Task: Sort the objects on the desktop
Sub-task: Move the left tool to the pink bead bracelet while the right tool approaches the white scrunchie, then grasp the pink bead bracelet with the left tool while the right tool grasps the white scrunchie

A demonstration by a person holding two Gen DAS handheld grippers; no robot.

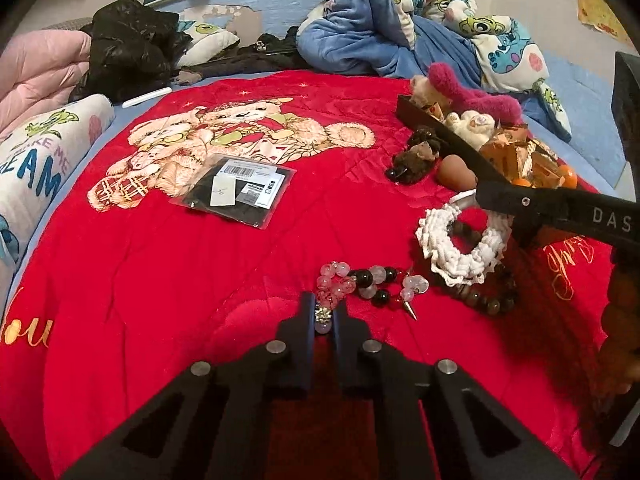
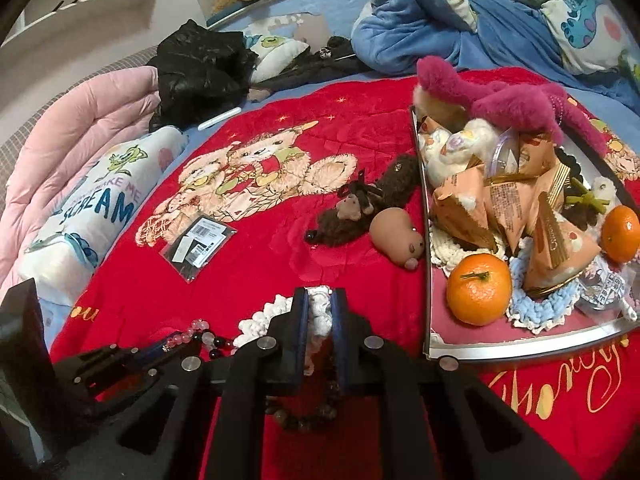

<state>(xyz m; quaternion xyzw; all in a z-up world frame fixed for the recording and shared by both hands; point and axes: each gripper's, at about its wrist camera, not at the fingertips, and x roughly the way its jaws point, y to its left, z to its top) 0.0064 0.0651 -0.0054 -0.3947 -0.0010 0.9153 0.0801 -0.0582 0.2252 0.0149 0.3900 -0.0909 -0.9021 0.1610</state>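
On the red bear blanket (image 1: 200, 280) lies a bracelet of pink, clear and black beads (image 1: 360, 284). My left gripper (image 1: 323, 310) is shut on its near end, with a silver charm pinched between the pads. To the right, a white crochet scrunchie (image 1: 464, 248) is clamped at its far rim by my right gripper (image 1: 480, 200). In the right wrist view, the right gripper (image 2: 320, 300) is shut on the scrunchie (image 2: 264, 316), and the left gripper (image 2: 188, 346) sits low at the left on the bead bracelet (image 2: 200, 330).
A tray (image 2: 520, 350) at the right holds mandarins (image 2: 478, 288), snack packets and plush toys. Beside it lie a brown plush (image 2: 360, 204) and a brown squishy toy (image 2: 396, 236). A brown bead bracelet (image 1: 480, 300) lies under the scrunchie. A black packet (image 1: 236, 188) rests mid-blanket.
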